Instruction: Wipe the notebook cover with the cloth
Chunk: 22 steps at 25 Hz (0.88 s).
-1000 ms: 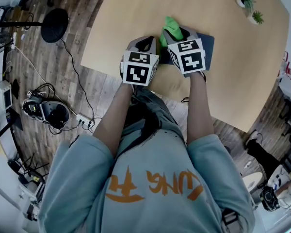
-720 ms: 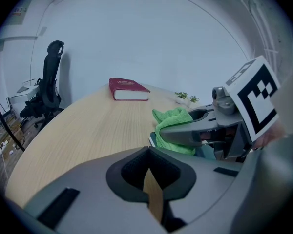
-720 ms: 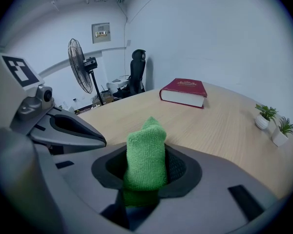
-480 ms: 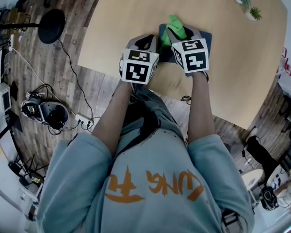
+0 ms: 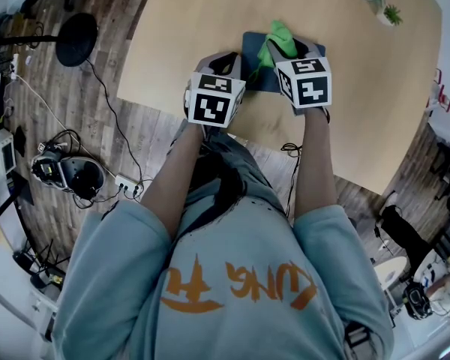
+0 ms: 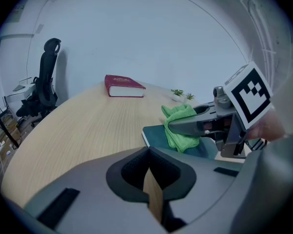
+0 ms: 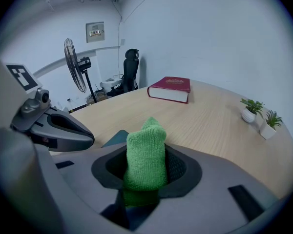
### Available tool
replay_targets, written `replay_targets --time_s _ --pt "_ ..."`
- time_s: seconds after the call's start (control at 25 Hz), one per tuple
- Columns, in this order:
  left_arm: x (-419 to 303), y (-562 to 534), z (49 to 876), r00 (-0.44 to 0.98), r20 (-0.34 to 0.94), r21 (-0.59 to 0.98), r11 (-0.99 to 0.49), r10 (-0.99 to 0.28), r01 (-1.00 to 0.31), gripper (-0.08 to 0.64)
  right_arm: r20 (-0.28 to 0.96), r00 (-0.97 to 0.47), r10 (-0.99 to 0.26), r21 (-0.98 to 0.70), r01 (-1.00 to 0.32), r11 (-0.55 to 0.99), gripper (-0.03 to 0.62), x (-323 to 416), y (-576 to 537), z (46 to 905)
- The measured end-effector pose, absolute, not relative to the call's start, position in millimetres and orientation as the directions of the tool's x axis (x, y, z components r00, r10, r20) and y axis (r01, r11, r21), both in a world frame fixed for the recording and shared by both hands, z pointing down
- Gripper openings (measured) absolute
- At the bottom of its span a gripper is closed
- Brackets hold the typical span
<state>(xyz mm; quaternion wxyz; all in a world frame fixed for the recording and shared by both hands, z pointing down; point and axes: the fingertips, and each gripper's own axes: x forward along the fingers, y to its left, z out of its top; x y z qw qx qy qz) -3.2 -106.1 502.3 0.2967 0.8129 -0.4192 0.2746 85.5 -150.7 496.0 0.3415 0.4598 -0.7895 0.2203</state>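
Notebook: a flat dark teal notebook [image 5: 253, 60] is lying closed on the pale wooden counter [image 5: 180, 36], close to the counter edge nearest me.

Right gripper: I am clamping my right gripper [image 5: 286, 49] on a bright green terry cloth [image 5: 277, 37]. The right gripper view is showing a bunched tuft of it standing up between the jaws.

Cloth: it is hanging from that gripper over the far part of the notebook. Seen from the left gripper view, its lower folds are resting on the cover.

Left gripper: I am holding my left gripper [image 5: 222, 60] just beside the notebook's left edge. Its jaws are pressed together with nothing between them, and only counter wood is showing past them.

Red book: a thick dark red hardback book [image 7: 170, 88] is lying flat on the counter, well apart from the notebook, on its far side.

Plants: two small green plants in white pots [image 5: 376, 0] are standing well apart from the notebook, off to its far right near the counter's edge.

Beyond the counter: a black office chair [image 6: 48, 77] and a black standing fan [image 7: 73, 56] are standing on the floor, far to the notebook's left.
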Motion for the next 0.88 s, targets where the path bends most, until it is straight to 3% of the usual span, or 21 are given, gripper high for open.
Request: replay_targets --time_s 0.88 --pt "2.5 -102.5 500.2 0.513 0.69 0.254 -0.493 -0.511 -0.832 0.018 0.751 -0.214 -0.625 -0.004 -0.947 0.32 0.14 165.2 -146.1 498.0"
